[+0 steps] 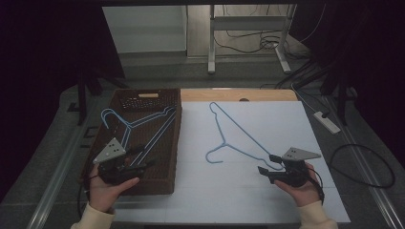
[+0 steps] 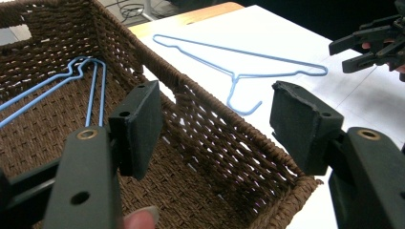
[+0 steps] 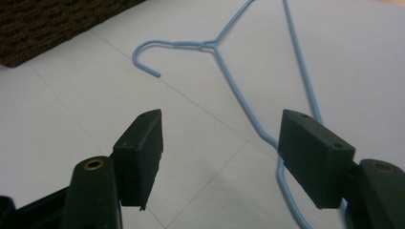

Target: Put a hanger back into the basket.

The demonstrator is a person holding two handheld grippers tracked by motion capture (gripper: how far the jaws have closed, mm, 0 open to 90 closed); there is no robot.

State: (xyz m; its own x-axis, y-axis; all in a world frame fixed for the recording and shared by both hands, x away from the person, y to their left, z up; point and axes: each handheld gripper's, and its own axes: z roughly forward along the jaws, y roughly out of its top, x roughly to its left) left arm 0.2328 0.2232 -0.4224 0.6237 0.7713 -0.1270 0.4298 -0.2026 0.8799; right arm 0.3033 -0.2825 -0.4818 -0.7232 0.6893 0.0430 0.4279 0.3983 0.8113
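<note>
Both grippers, left gripper (image 1: pixel 143 164) and right gripper (image 1: pixel 265 164), gape wide (holding nothing); thin blue hanger (image 1: pixel 237 131) looks light, springy; pinch its near corner.

left gripper (image 1: pixel 143 164): black body, grey three-cornered plate, black cable | right gripper (image 1: pixel 265 164): same build | jaws: flat black pads, brass-ringed screw holes | sleeves (image 1: pixel 313 219): cream, at both wrists

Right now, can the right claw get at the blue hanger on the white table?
Probably yes: the right claw is open just beside the blue hanger, whose wire lies flat on the table with nothing between them.
</note>
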